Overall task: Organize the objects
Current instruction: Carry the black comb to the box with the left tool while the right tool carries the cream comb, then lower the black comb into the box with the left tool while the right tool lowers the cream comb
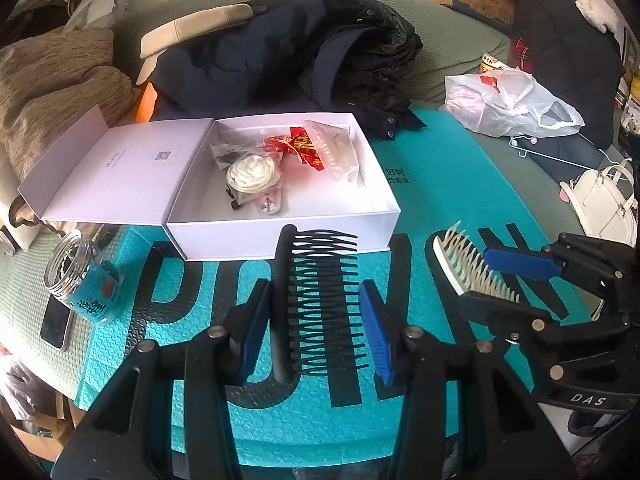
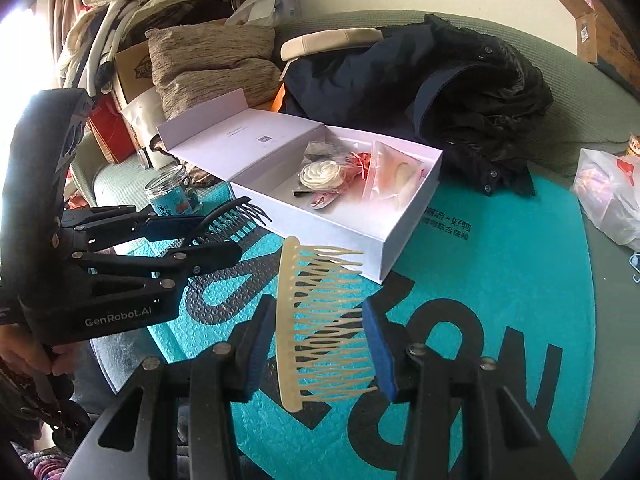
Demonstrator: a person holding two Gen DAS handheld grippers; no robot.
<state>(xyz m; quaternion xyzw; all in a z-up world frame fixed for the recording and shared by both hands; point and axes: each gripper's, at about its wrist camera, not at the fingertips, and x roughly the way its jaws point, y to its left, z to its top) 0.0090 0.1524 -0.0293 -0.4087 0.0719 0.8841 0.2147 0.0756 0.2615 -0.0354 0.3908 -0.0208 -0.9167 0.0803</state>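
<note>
Gripping a black plastic hair comb [image 1: 320, 300] at lower centre of the left wrist view, the left tongs [image 1: 316, 320] press it between blue pads, teeth pointing right. Right tongs [image 2: 320, 344] clamp a cream plastic hair comb [image 2: 320, 320] likewise (lower centre, right wrist view). Both combs hang above a teal foam mat with black lettering [image 1: 460, 184]. Open white cardboard box [image 1: 384, 216], centre frame on the mat, holds a white fabric flower clip [image 1: 251, 173], red foil wrappers [image 1: 298, 144] and a clear packet [image 1: 336, 152]. Clear jar with blue label [image 1: 86, 276] stands at left.
</note>
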